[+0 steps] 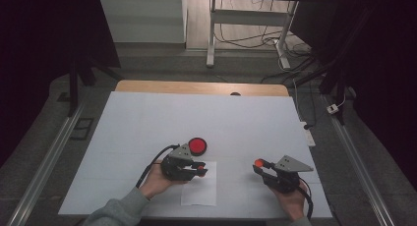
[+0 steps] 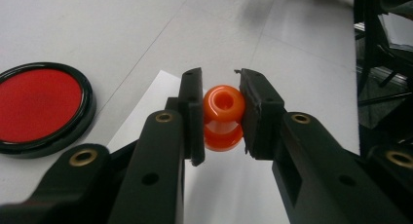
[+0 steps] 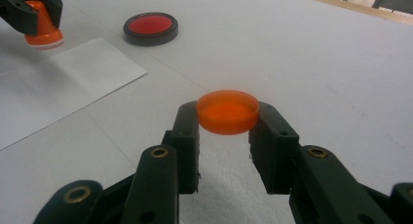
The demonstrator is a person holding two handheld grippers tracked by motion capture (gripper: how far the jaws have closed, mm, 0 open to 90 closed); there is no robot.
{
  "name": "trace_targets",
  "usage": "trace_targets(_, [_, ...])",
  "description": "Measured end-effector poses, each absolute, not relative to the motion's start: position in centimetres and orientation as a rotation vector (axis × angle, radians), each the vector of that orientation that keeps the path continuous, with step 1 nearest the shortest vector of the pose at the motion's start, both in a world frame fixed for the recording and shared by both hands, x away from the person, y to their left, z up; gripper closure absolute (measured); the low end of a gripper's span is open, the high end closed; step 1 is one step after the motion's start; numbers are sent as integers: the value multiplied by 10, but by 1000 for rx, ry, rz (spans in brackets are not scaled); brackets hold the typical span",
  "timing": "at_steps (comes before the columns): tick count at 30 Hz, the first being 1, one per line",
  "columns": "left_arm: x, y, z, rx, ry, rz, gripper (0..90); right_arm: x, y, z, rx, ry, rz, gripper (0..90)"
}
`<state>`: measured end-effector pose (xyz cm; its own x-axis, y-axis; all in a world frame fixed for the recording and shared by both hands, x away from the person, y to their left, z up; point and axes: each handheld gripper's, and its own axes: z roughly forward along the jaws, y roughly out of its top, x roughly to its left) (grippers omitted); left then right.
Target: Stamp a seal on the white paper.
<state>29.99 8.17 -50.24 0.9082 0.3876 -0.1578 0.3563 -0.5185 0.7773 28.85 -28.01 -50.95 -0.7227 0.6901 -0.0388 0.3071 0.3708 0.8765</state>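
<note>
Gripping glossy orange stamp (image 2: 223,118)

Lab, covered table (image 1: 147,118), floor cables (image 1: 246,39)

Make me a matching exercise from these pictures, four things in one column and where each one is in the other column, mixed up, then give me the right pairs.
Things:
1. orange stamp
2. orange cap
3. red ink pad
4. white paper sheet

Places:
A. lying flat on the table in front of the person
B. clamped in the left gripper
C. on the table beyond the paper, untouched
D. clamped in the right gripper

Pairs: 1-B, 2-D, 3-C, 4-A
</note>
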Motion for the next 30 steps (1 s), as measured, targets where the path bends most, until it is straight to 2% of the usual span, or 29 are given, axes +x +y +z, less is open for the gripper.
trace_targets(30, [304, 77, -523, 2210, 564, 123, 722, 288, -280, -509, 861, 2239, 1299, 646])
